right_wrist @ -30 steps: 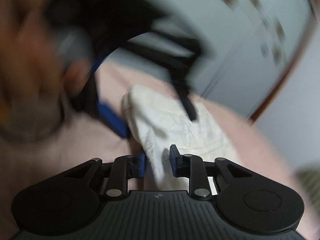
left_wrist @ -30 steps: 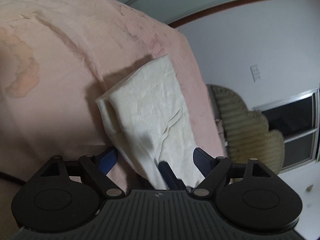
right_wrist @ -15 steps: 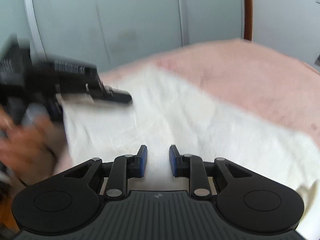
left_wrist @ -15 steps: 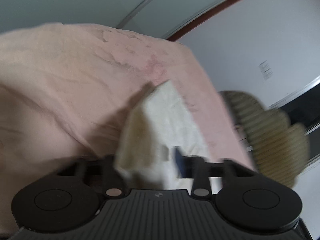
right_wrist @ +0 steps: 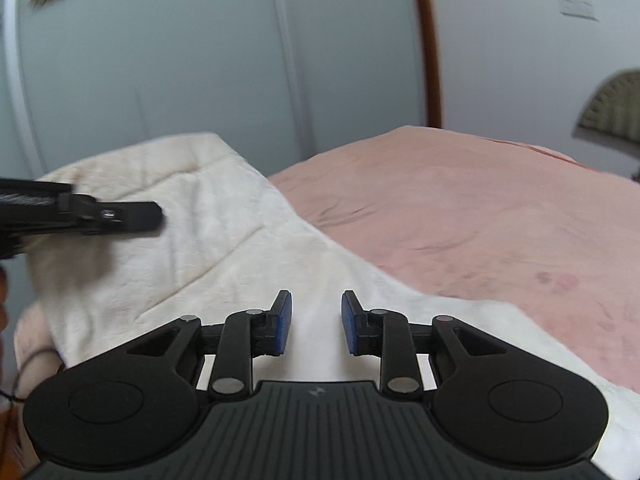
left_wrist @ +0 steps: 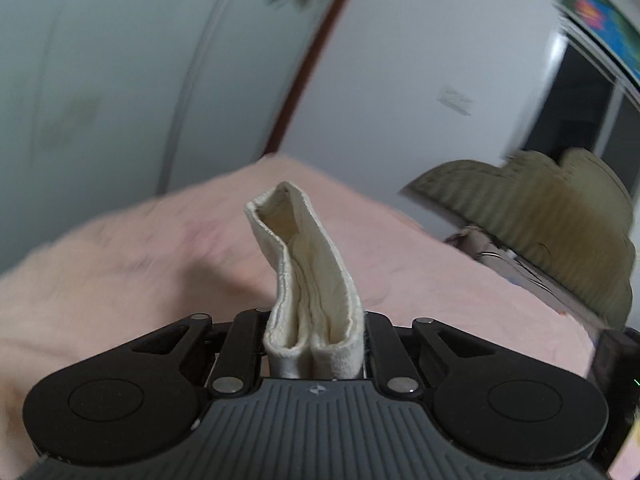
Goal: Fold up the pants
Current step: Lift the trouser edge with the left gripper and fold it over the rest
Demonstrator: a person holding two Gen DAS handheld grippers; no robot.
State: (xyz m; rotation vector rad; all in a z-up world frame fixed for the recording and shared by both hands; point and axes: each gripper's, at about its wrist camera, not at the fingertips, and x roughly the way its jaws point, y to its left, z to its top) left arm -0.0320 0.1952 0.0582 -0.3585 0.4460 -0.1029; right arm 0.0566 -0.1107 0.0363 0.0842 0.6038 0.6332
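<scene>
The cream pants (left_wrist: pixel 312 272) rise as a doubled fold from between the jaws of my left gripper (left_wrist: pixel 314 332). Those jaws are closing and press the cloth from both sides, above the pink bed cover (left_wrist: pixel 120 280). In the right wrist view the pants (right_wrist: pixel 200 240) lie spread over the bed cover (right_wrist: pixel 480 220), running from the far left to the near right. My right gripper (right_wrist: pixel 316 312) hovers over them with its jaws opening. Its blue pads (right_wrist: pixel 282 324) stand apart and grip nothing. The left gripper's black fingers (right_wrist: pixel 120 212) reach in from the left over the lifted cloth.
Pale wardrobe doors (right_wrist: pixel 200 60) and a brown wooden door frame (right_wrist: pixel 430 60) stand behind the bed. A ribbed olive headboard or chair back (left_wrist: pixel 560 216) is at the right, under a dark window (left_wrist: pixel 580 108). A hand shows at the left edge (right_wrist: pixel 2 292).
The left gripper has shut on the edge of the pants and lifted it off the bed while rolling. The right gripper has let go of the cloth, spread its pads and swung sideways.
</scene>
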